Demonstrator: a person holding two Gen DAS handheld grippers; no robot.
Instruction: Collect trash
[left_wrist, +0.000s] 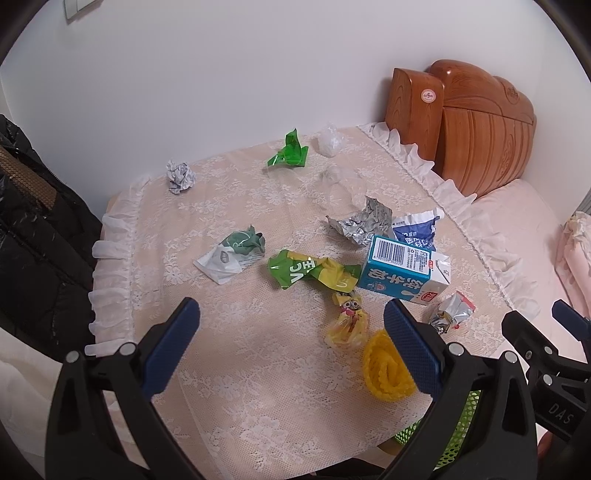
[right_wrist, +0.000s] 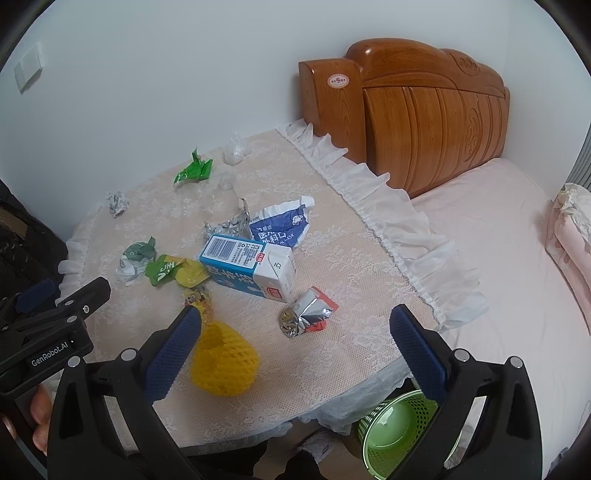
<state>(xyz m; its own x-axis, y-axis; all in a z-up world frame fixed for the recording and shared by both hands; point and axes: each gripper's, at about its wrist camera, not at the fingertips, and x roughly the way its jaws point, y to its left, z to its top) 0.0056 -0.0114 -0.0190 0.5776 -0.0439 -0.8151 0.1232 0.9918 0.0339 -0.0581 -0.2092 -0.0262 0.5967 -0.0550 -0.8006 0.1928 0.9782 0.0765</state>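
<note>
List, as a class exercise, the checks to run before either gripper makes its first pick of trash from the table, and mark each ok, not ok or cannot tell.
1. Left gripper open and holding nothing: ok.
2. Right gripper open and holding nothing: ok.
3. Green basket upright with its mouth clear: ok.
4. Yellow foam net lies nearest, free of other trash: ok.
5. Milk carton clear of neighbouring wrappers: not ok.
6. Whether the carton is empty: cannot tell.
</note>
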